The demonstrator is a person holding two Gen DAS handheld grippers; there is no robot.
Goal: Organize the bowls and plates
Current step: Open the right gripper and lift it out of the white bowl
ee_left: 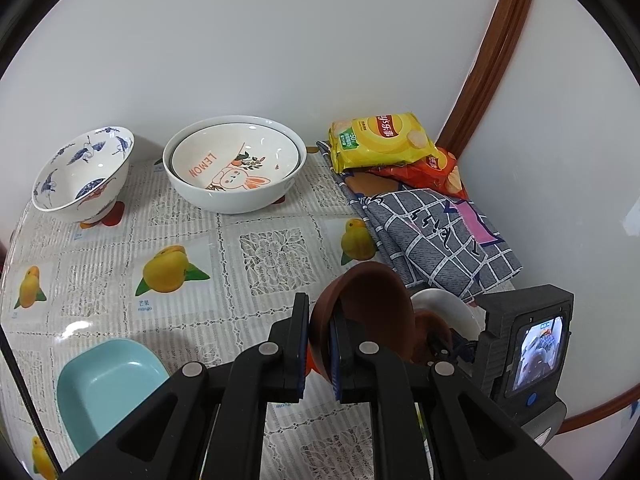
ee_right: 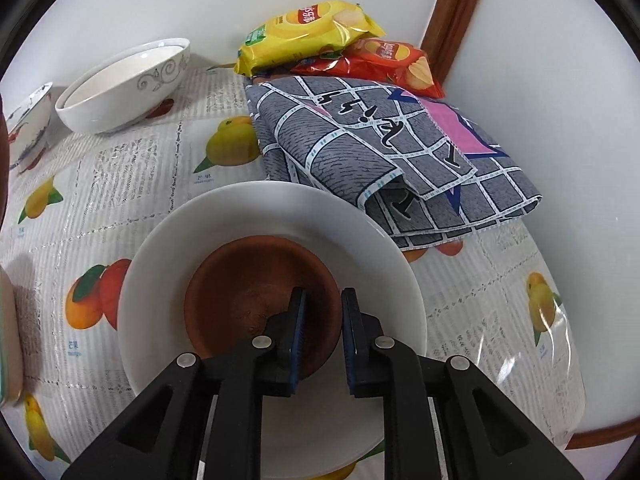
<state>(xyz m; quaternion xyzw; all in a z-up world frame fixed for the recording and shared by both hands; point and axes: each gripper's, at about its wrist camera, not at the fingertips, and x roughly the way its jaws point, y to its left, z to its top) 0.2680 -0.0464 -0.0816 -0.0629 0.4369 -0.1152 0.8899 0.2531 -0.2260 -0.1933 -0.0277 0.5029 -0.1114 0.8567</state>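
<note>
My left gripper (ee_left: 320, 344) is shut on the rim of a brown bowl (ee_left: 368, 312), which it holds tilted up on its edge above the table. Just behind it sits a white plate (ee_left: 444, 308) (ee_right: 272, 220) with a second small brown dish (ee_right: 256, 300) resting in it. My right gripper (ee_right: 324, 340) hovers over that dish. Its jaws straddle the dish's right rim with a gap showing, so they stand open. At the back are a large white bowl (ee_left: 236, 192) (ee_right: 120, 92) with a "LEMON" rabbit plate (ee_left: 236, 164) inside, and a blue-and-white bowl (ee_left: 84, 172) (ee_right: 28, 120).
A teal rectangular dish (ee_left: 108, 388) lies at the near left. A folded grey checked cloth (ee_right: 384, 152) overlaps the white plate's far rim, with a yellow chip bag (ee_right: 308, 28) and a red chip bag (ee_right: 396, 64) behind it against the wall. The table (ee_right: 120, 184) carries a fruit-print cover.
</note>
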